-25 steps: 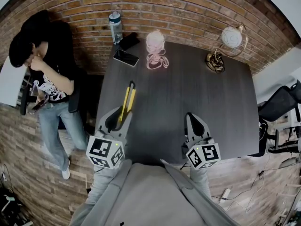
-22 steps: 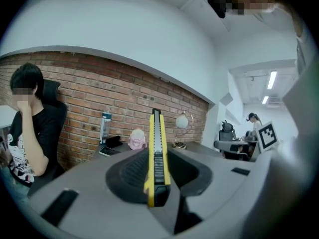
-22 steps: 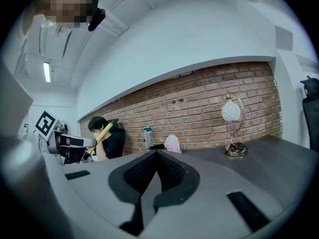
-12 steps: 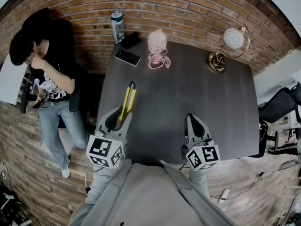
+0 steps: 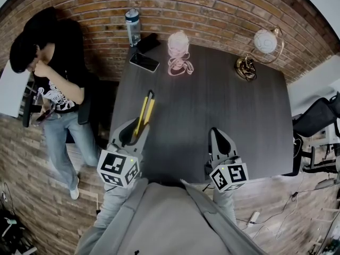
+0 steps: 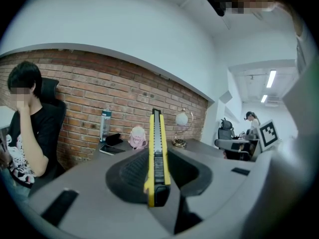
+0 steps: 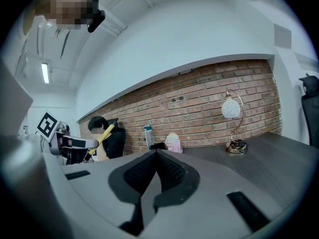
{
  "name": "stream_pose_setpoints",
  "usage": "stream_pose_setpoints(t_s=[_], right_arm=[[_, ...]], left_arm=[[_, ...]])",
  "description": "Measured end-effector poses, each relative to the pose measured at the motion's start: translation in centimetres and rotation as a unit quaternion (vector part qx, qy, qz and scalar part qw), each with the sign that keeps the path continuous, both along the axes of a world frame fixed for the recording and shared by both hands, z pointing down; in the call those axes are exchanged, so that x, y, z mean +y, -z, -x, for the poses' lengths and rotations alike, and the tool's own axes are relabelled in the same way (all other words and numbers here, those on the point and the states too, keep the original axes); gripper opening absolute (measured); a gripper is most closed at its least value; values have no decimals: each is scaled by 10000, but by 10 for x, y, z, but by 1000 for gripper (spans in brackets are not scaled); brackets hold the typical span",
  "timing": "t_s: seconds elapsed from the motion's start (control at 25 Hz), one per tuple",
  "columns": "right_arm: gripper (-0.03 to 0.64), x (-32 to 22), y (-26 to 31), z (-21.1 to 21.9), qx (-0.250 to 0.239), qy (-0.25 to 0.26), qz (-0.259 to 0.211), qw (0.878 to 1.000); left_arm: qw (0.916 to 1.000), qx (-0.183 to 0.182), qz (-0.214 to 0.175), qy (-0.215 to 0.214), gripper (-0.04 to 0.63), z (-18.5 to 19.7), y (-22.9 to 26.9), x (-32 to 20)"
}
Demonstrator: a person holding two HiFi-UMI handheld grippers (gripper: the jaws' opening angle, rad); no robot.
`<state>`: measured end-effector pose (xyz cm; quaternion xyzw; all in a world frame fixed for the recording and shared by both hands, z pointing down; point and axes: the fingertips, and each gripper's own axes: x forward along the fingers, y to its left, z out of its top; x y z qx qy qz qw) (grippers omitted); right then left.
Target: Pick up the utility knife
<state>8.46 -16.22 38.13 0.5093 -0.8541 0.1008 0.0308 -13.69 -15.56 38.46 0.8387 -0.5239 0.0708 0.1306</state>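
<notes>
Looking down, you see the dark table (image 5: 223,105) fill most of the space, with a brick wall (image 5: 212,9) behind it and a person (image 5: 53,78) standing off its left side, well apart from your work. The small things, a lamp (image 5: 264,40), a bottle (image 5: 132,28), a phone (image 5: 144,62) and a pink thing (image 5: 178,44), all sit along the far edge. I think that leaves the near part free for you to work in. Your left gripper (image 5: 133,133) is over the near left part of the table, and its two fingers pinch the utility knife (image 5: 144,110) by its back end. The grip is on the flat sides, so the knife stands on its thin edge and cannot roll. The long front part sticks out ahead of the fingers, pointing away from you toward the wall, and it looks lifted off the table. Your right gripper (image 5: 217,134) waits near the right front edge, with its fingers pressed together on nothing, out of the way since one gripper is enough here. The knife is long and thin. It has a yellow body, a grey strip down the middle, a black cap at the near end and a dark tip at the far end.
</notes>
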Motion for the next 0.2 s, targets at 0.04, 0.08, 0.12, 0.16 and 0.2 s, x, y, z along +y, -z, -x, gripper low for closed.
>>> stream_pose_setpoints(t_s=[0.04,0.08,0.12,0.16,0.2], right_arm=[[17,0,0,0,-4,4,-2,10000],[17,-1,0,1,-13,4,-5,10000],[17,-1,0,0,-26,-3,-7,10000],[17,-1,-1,0,-40,-12,-8,10000],[17,-2,-1,-1,-54,-21,-9,10000]], left_arm=[[10000,2,15,-1,124,0,-1,0],[10000,2,31,-4,124,0,-2,0],[10000,-1,43,-9,124,0,-3,-1],[10000,-7,53,-18,124,-1,-4,-2],[10000,-15,61,-26,124,-1,-4,-3]])
